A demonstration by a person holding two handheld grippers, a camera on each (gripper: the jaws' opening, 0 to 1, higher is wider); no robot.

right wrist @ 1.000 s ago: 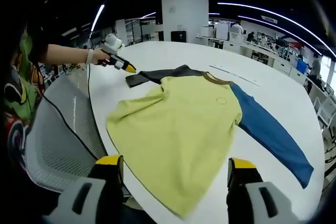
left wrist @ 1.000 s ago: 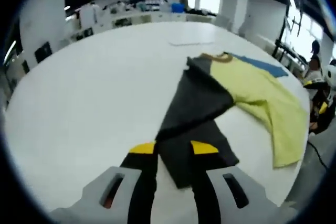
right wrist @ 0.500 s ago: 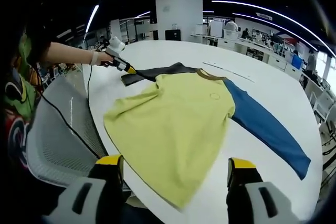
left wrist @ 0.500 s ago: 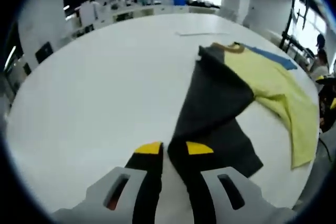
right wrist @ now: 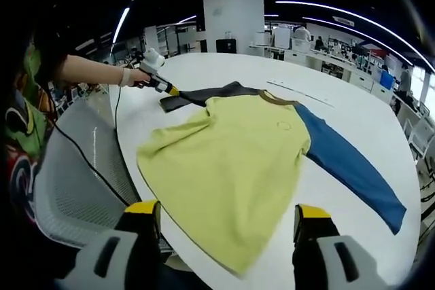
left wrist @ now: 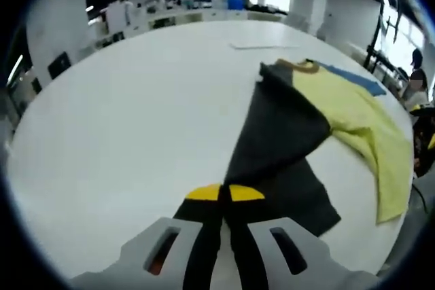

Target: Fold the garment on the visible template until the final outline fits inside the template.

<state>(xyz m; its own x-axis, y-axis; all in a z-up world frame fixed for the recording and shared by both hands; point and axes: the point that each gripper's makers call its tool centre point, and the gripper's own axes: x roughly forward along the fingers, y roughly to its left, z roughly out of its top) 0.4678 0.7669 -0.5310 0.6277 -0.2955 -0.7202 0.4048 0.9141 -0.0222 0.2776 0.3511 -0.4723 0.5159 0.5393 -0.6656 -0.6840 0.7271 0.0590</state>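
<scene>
A long-sleeved shirt lies flat on the round white table (right wrist: 367, 120). Its body is yellow-green (right wrist: 231, 154), one sleeve is blue (right wrist: 346, 168) and the other dark grey (right wrist: 204, 94). In the left gripper view the dark grey sleeve (left wrist: 279, 134) runs from the collar down to my left gripper (left wrist: 224, 193), whose yellow tips are pressed together on the sleeve's edge near the cuff. The right gripper view shows that left gripper (right wrist: 166, 88) at the cuff, held by a hand. My right gripper (right wrist: 228, 212) is open above the shirt's hem, with nothing between its fingers.
A grey mesh chair (right wrist: 75, 174) stands beside the table's near edge, with a cable draped over it. A thin pale strip (right wrist: 299, 92) lies on the table beyond the collar. The shirt's hem reaches the table edge. Desks and pillars fill the background.
My left gripper's jaws have gone from apart to shut on the dark grey sleeve's edge. The right gripper stays open over the hem, and the shirt has barely shifted.
</scene>
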